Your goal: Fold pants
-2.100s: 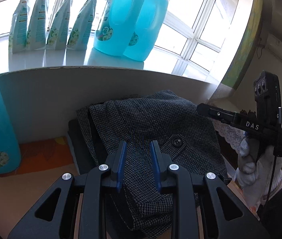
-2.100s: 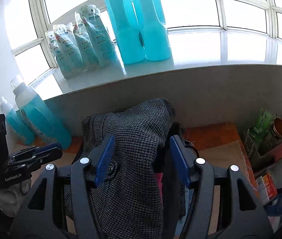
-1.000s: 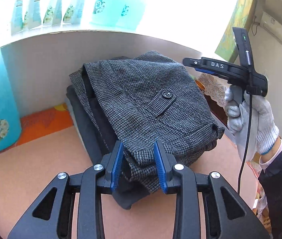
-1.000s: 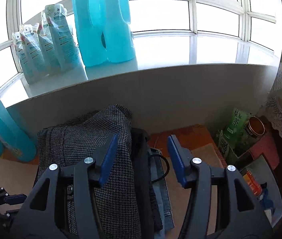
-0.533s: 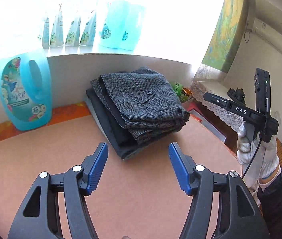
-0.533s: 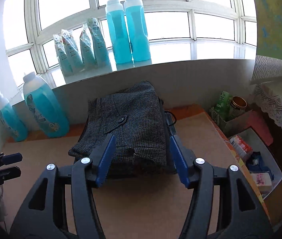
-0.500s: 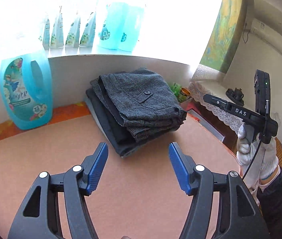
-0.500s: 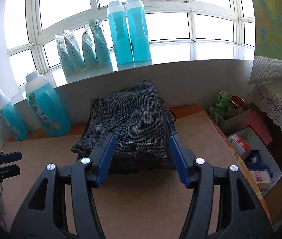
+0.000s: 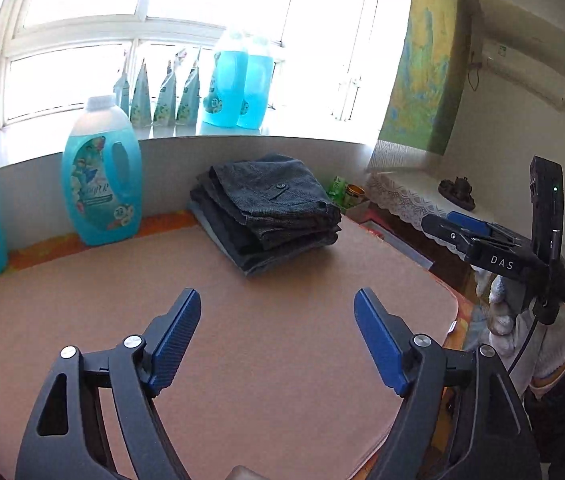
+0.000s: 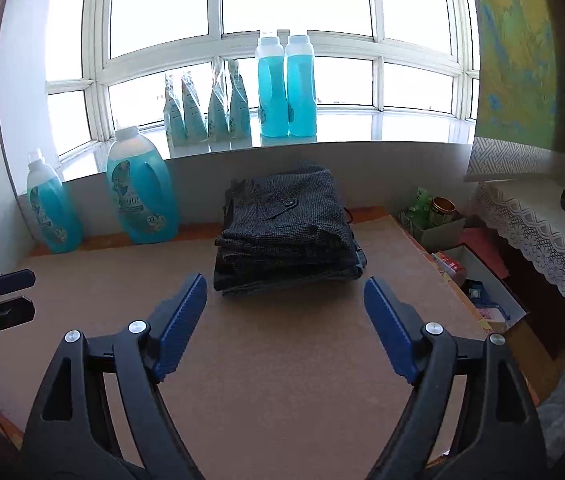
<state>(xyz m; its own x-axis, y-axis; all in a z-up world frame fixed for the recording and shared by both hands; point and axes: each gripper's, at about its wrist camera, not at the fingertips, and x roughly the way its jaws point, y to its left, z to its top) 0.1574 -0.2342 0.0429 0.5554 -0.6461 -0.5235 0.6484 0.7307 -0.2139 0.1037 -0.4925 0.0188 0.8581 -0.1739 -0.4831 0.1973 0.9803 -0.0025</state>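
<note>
We hold both grippers w/ fingers wide, nothing in them: left gripper and right gripper hover over bare tabletop. Folded pants sit atop a stack of garments at 12 o'clock, near the wall under the sill. Detergent jugs stand at 10 o'clock. Fold looks done, we judge. To finish well: keep fingers apart, stay clear of the stack, don't nudge its front edge. If tidying, press top layer flat, square corners w/ layers below.
</note>
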